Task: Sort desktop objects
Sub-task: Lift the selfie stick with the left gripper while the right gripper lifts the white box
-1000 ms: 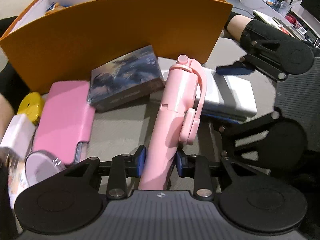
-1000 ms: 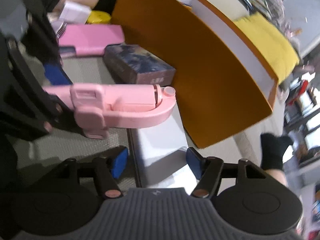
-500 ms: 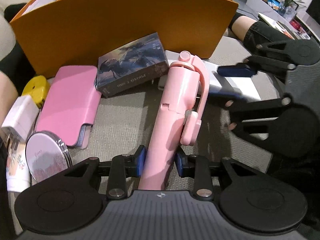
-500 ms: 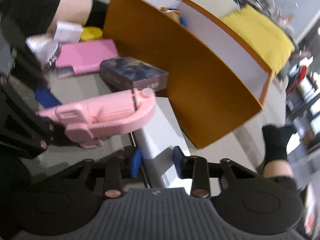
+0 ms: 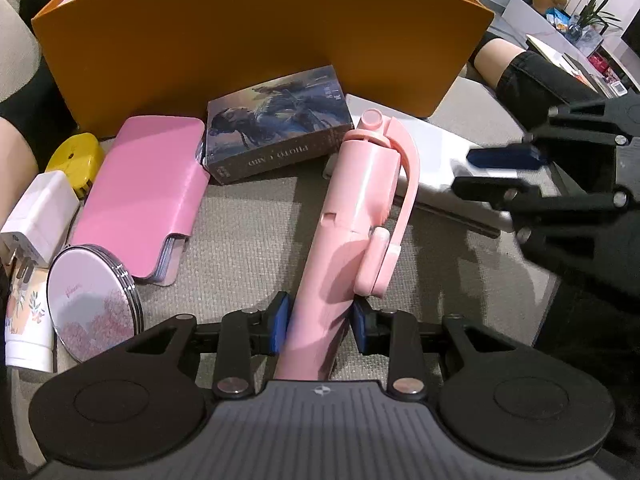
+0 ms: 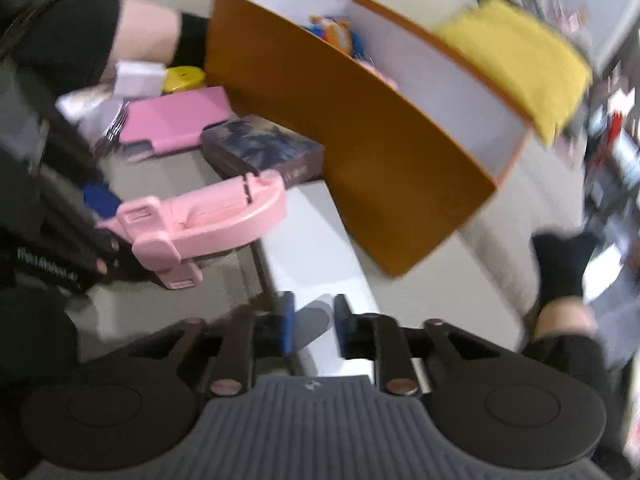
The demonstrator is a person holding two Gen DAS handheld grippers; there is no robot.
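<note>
Grey carpet-like cloth covers the desk [image 5: 248, 240], with an orange box [image 5: 256, 52] at its far edge. From the tool outward: the left gripper [image 5: 320, 324] is squeezed tight on the low end of a pink selfie stick [image 5: 356, 208], which looks hard, light and smooth, so holding the thick body is best. The right gripper [image 6: 314, 326] pinches the near edge of a flat white box [image 6: 308, 232] lying beside the orange box; it looks stiff and light

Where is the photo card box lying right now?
In the left wrist view, the photo card box lies flat against the orange box, between the pink case and the white box.
</note>
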